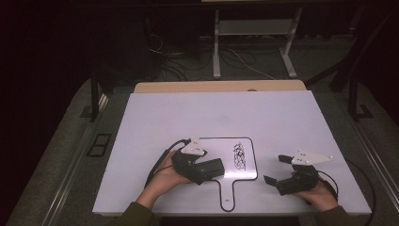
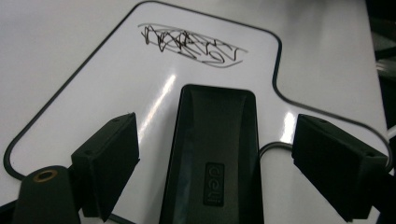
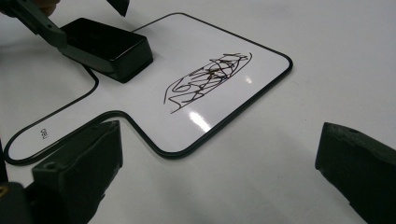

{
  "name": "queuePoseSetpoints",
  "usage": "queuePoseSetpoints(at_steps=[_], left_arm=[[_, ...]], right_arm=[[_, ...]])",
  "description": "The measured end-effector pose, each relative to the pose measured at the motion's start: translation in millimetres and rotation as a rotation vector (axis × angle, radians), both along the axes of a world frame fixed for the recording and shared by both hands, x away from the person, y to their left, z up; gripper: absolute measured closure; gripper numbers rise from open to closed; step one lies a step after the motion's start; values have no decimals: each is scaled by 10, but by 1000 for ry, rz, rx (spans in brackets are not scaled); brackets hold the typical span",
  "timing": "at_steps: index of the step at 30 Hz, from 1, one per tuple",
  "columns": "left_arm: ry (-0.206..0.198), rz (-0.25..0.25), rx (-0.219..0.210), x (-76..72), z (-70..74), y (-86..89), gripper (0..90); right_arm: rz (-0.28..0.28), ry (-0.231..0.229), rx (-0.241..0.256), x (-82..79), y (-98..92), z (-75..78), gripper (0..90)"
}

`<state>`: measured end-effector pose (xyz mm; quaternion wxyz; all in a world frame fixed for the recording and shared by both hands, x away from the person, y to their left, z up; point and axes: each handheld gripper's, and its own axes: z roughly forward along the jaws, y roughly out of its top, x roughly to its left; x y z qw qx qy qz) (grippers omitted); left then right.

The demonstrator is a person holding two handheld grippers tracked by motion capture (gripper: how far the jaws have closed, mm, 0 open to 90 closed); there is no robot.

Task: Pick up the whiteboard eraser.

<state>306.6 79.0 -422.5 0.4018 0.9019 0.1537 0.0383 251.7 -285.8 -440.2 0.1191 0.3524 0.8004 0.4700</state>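
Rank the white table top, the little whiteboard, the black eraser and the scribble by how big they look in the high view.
1. White table top, largest.
2. Whiteboard with handle.
3 and 4. Black eraser and scribble look alike in size; the left gripper covers part of the eraser, so I won't rank them.

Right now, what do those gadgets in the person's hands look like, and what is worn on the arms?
Each hand holds a chunky black tool. The left gripper and right gripper each end in two blocky black jaws and carry a pale grey three-cornered plate with small dots at its corners. A black cable trails from each. A brass-coloured eyelet marks the left one. The sleeves are dark olive.
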Motion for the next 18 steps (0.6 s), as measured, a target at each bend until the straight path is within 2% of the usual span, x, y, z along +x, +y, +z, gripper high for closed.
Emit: queuePoseSetpoints(at_steps=[12,15,18], left_arm=[[1,-8,90,-10,-68,-12,206],[-4,-14,101,-5,-76,-5,232],[5,-9,94,-4,-86,-1,253]], right_arm=[[5,-1,-3,0,1,-3,0],[5,-2,-2,-2,1,-2,0],[4,0,-2,-3,0,-1,0]])
